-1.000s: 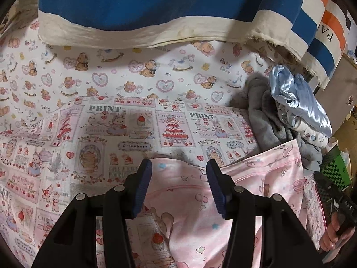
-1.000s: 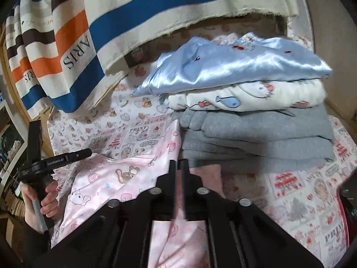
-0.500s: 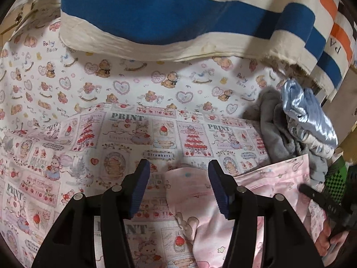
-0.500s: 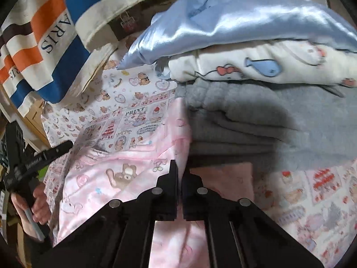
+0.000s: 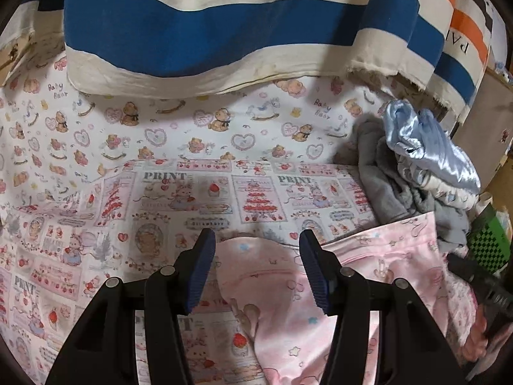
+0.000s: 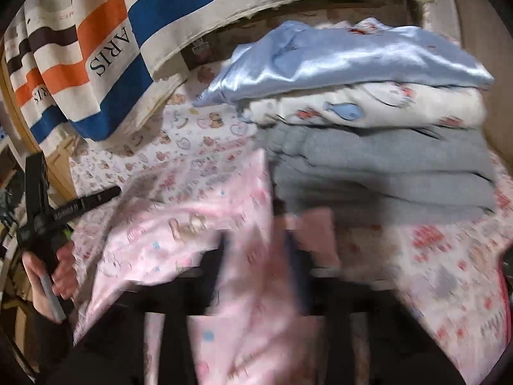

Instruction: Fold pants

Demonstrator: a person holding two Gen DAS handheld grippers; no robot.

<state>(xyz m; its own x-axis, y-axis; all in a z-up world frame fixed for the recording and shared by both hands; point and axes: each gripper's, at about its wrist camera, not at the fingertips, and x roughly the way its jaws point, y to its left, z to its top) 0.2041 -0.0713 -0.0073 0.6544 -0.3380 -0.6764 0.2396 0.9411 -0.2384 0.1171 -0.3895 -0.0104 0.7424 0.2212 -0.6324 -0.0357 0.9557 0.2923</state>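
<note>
1. At nine o'clock in the left wrist view lies the printed sheet (image 5: 80, 192), bare of clothes; the surface under it looks like a bed, though I cannot be sure.
2. At the centre, the left claw (image 5: 255, 269) stands wide open with nothing between its blue pads (image 5: 200, 272). It hangs over the rounded edge of the pink pants (image 5: 282, 292), which spread from six o'clock out toward three o'clock.
3. At twelve o'clock a striped cloth (image 5: 224, 32) hangs down over the sheet, well apart from the pants.
4. At two o'clock sits a pile of folded clothes (image 5: 416, 166), grey under pale blue satin; the far corner of the pants lies just beside it.
5. In the right wrist view the right claw (image 6: 256, 256) is blurred. Pink fabric rises between its fingers, so I judge it has hold of the pants, but how tightly it is closed I cannot tell.
6. The step in hand looks like laying a raised part of the pants over the flat part. To do it well, bring the left claw down on the rounded edge at six o'clock to pin it, and carry the raised fabric low and straight.
7. Watch the pile: a wide swing toward three o'clock could catch the grey layer and drag it.
</note>
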